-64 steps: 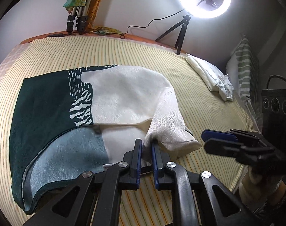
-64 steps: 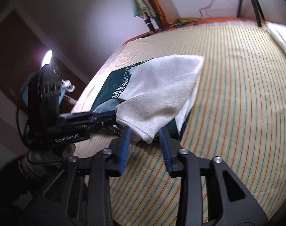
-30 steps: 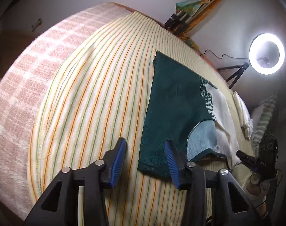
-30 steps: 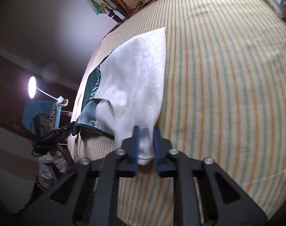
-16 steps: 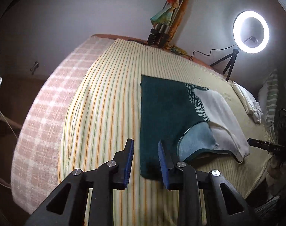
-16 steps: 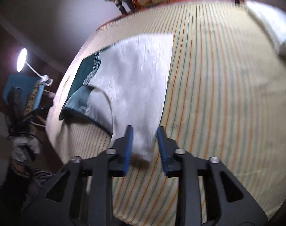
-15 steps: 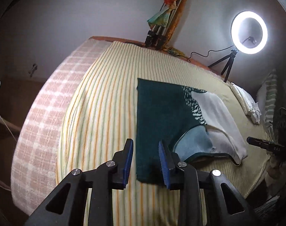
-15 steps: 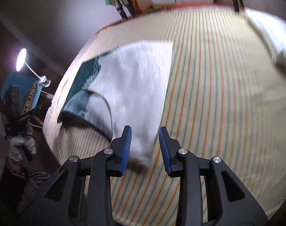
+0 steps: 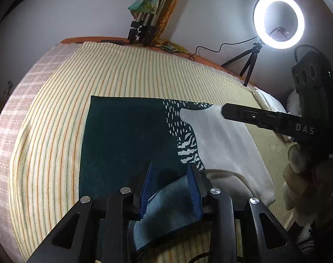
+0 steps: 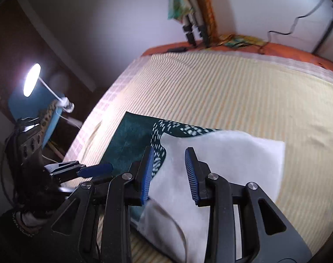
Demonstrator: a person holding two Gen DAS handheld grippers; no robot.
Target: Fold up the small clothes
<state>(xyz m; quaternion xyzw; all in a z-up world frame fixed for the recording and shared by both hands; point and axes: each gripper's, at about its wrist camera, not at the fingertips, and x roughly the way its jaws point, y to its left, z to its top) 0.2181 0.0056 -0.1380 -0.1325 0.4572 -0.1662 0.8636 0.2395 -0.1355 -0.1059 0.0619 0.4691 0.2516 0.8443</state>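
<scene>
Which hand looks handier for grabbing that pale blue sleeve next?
Probably the left: its tongs hang open right over the blue sleeve. The right tongs sit open over the garment's white half.

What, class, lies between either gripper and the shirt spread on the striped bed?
Nothing visible does. The left gripper hangs open over the shirt near its pale blue sleeve, and the right gripper hangs open over the shirt's white half. No pad presses the cloth. The bed around the shirt shows only bare stripes.
</scene>
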